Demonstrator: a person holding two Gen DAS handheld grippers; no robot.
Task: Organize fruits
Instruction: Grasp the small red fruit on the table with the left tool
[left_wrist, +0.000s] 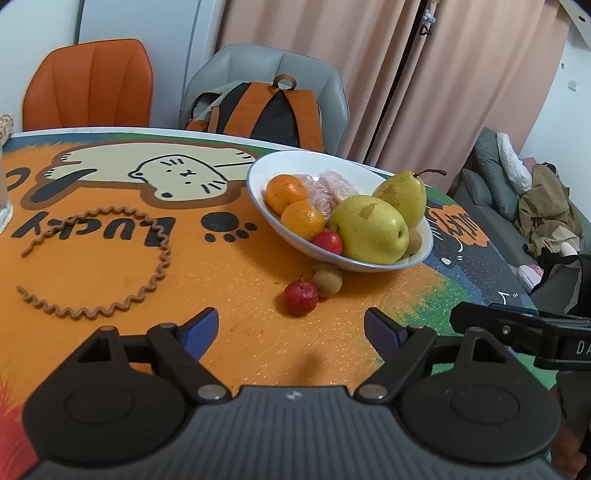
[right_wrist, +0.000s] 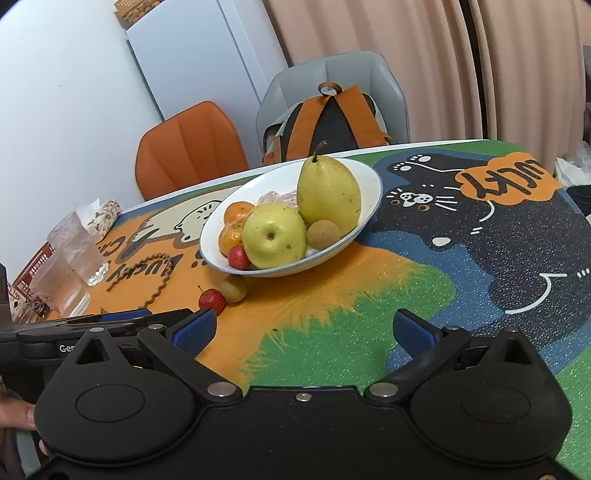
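Two small fruits sit loose on the mat just ahead of the left gripper (left_wrist: 290, 329): a red fruit (left_wrist: 300, 297) w/ a little stem, and a brown fruit (left_wrist: 327, 280) touching it on the far right side, both just short of the white bowl (left_wrist: 258, 168). The bowl already holds two oranges (left_wrist: 286, 193), a big yellow apple (left_wrist: 369, 229), a pear (left_wrist: 402, 195), another red one, another brown one and sth wrapped in clear plastic. Left gripper is released, jaws spread wide, nothing between them; the red fruit is ahead and about centred in the gap. Right gripper (right_wrist: 305, 330) is likewise spread and empty, hovering over the green patch of mat, w/ the loose pair off to its front-left and the bowl straight ahead. I'd guess both loose fruits are light and firm, round and smooth-skinned, so prone to roll or squirt out if pinched off-centre. Best hold is prob. across the widest part, pads on opposite sides, stem left free. Since they touch, closing on the red one may nudge the brown one toward the bowl's base. The bowl looks crowded at the near rim; the free spot seems to be the far left side, so a drop there shouldn't knock the pear.
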